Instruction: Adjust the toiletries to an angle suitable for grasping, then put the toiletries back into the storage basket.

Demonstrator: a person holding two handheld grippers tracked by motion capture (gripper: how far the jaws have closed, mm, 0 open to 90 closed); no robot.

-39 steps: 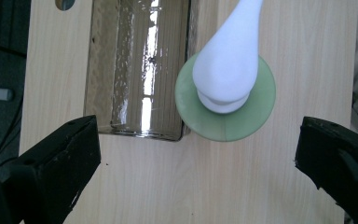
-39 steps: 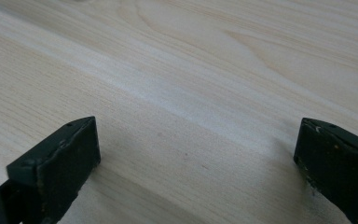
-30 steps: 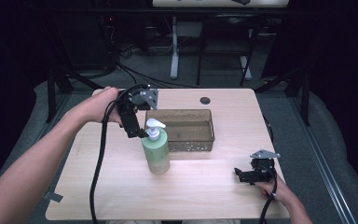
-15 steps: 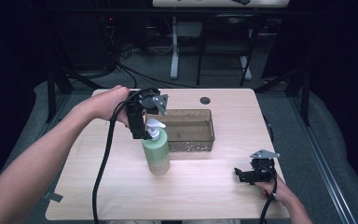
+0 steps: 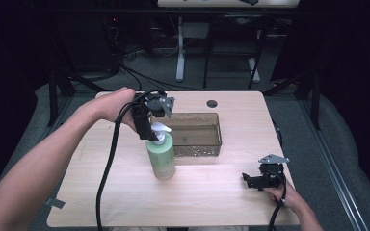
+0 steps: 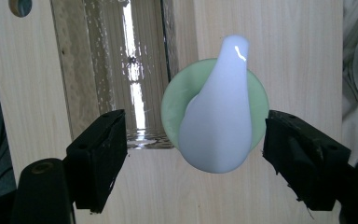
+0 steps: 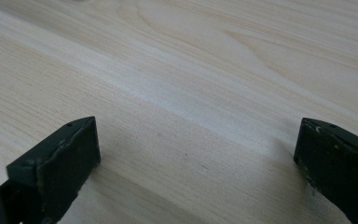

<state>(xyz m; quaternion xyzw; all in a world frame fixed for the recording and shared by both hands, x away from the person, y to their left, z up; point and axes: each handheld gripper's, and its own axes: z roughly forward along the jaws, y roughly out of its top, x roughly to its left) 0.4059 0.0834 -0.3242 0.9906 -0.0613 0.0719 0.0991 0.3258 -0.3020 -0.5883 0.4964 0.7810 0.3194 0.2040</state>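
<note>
1. Hovering directly above the upright green bottle (image 5: 161,158), the left gripper (image 6: 193,154) points down, jaws apart and straddling the white pump head (image 6: 220,107).
2. Bottle stands mid-table, just beside the clear tray (image 5: 217,126).
3. Right gripper (image 5: 262,179) rests near the table's (image 5: 125,202) front right corner, jaws apart, empty, well apart from the bottle.

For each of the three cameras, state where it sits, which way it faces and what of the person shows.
High view: above the person's side, facing forward and down on the pale wooden table; both forearms and grippers enter from below.
Left gripper view: on the left gripper, looking straight down past open jaws.
Right gripper view: on the right gripper, facing bare tabletop.
Shared: the green pump bottle with white nozzle beside the clear plastic bin.
</note>
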